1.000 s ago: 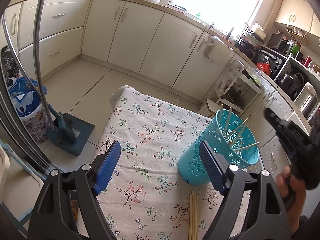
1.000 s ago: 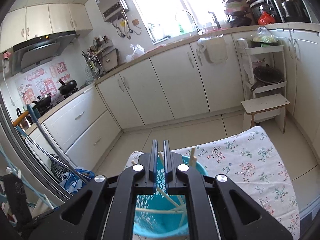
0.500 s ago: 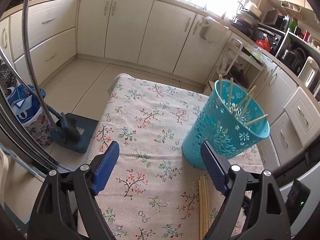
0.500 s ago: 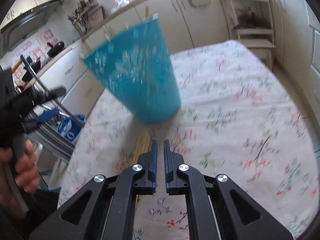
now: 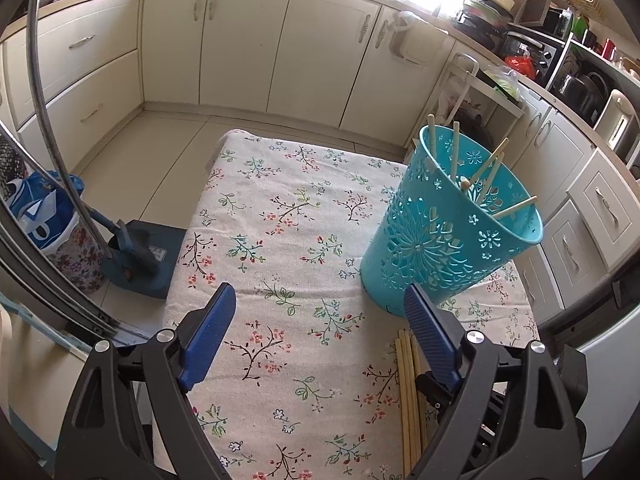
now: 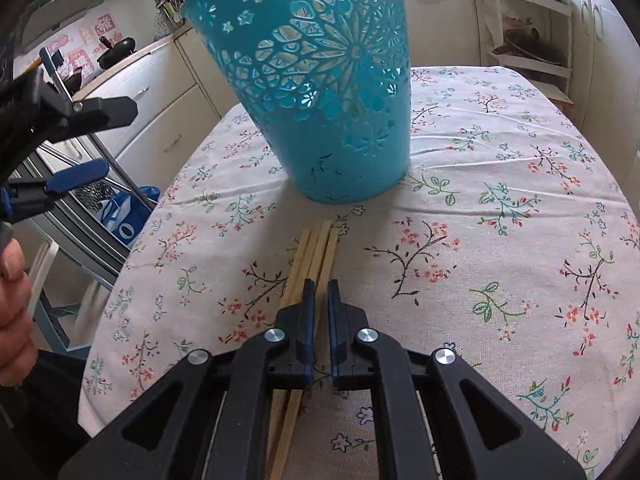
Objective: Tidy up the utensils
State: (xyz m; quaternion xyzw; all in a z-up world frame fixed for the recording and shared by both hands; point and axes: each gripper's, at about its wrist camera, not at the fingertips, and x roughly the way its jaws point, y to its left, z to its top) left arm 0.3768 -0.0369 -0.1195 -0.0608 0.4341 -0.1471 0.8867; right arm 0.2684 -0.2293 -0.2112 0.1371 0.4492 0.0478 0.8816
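Chopsticks point(image 6: 316, 248) lie before the teal basket point(image 6: 320, 80); right tongs point(image 6: 319, 292) nearly clenched, seemingly empty, left tongs point(image 5: 320, 308) released.

left gripper point(image 5: 316, 320) hovers with its blue-padded jaws spread wide. right gripper point(image 6: 319, 300) is held low, jaws nearly together with only a narrow gap between them.

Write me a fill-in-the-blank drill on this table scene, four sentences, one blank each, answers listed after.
1. The perforated plastic utensil basket is coloured ____.
2. The loose bundle of wooden chopsticks lies on the ____-patterned tablecloth.
3. The left tongs have their jaws wide ____.
4. The right tongs, nearly closed, hover above the ____ on the cloth.

Missing words: turquoise; floral; open; chopsticks
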